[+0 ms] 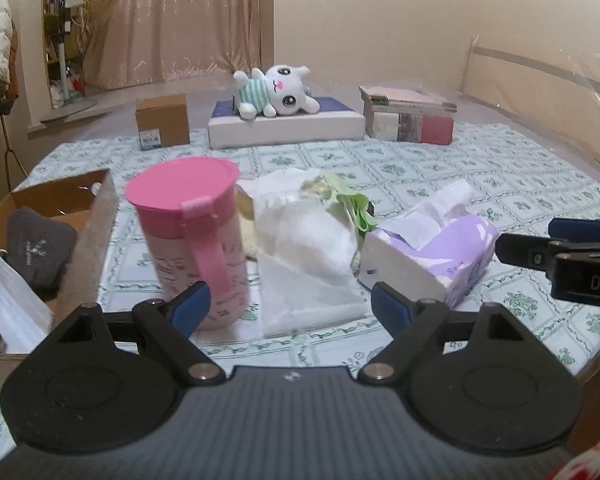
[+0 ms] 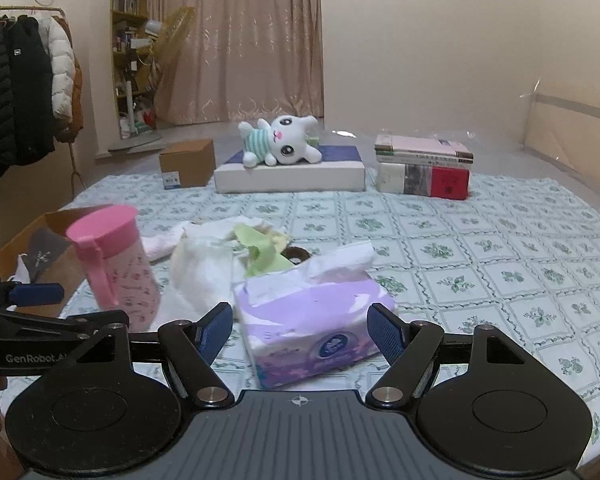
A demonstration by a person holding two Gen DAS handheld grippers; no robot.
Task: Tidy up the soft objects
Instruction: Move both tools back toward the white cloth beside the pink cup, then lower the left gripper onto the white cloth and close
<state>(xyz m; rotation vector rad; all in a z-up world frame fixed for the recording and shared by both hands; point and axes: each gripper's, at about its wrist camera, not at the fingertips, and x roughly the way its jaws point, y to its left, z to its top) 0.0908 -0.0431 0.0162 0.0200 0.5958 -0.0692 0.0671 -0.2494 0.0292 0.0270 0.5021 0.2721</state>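
At nine o'clock on the bed, cardboard box [image 1: 100, 216] holds a grey cloth [image 1: 40, 248] and face mask [image 1: 12, 308]. Left gripper [image 1: 290, 306] gapes empty before white cloth [image 1: 304, 240]; right gripper [image 2: 300, 332], wide and empty, flanks purple tissue pack [image 2: 308, 320].

Cardboard box [image 1: 100, 216] cut off at left edge

Left gripper [image 1: 290, 304] open, facing white cloth [image 1: 304, 240]; pink cup [image 1: 192, 240] left.

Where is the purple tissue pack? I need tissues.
In the right wrist view, the purple soft tissue pack lies on the patterned tablecloth, between the open right gripper fingers, beside white cloths.
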